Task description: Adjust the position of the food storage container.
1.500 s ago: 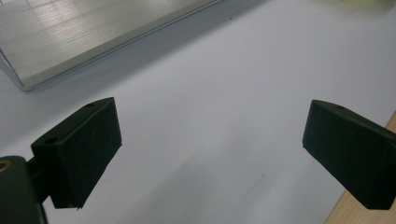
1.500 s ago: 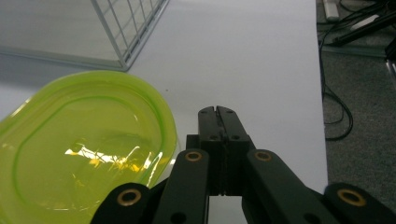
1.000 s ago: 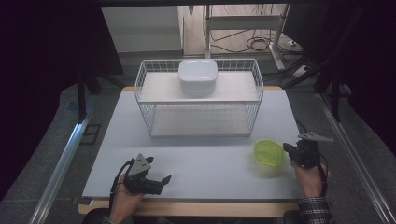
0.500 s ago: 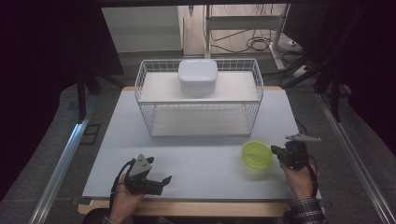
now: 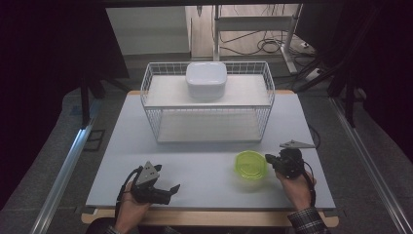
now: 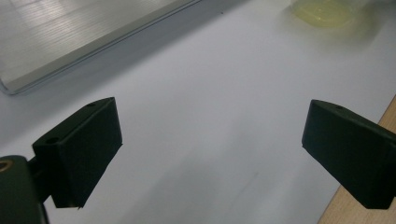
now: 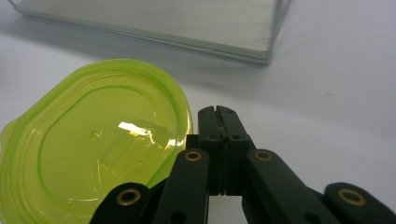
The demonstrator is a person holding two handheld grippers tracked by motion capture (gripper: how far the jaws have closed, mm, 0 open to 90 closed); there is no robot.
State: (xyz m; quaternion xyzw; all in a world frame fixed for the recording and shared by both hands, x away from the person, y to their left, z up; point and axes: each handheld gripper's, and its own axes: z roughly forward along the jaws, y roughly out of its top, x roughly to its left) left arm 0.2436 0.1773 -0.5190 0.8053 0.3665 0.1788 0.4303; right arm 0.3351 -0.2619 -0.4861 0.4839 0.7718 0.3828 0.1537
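A translucent lime-green lid (image 5: 251,165) lies flat on the white tabletop (image 5: 204,168), right of centre. My right gripper (image 5: 269,158) lies level at its right edge, pointing left. In the right gripper view the two jaws (image 7: 217,112) are pressed together with nothing between them, and their left side rests against the rim of the green lid (image 7: 93,149). My left gripper (image 5: 173,189) rests near the table's front left edge, pointing right. Its jaws (image 6: 212,123) stand wide open over bare tabletop, with the green lid (image 6: 327,9) far ahead.
A white wire basket rack (image 5: 207,102) stands at the middle back of the table. A white lidded box (image 5: 206,79) sits on its upper shelf. Its lower board (image 7: 163,23) lies just beyond the lid. The wooden front edge (image 6: 373,126) runs close to the left gripper.
My right gripper has slid left across the table, and the green lid has moved left ahead of it. The left gripper has stayed where it was.
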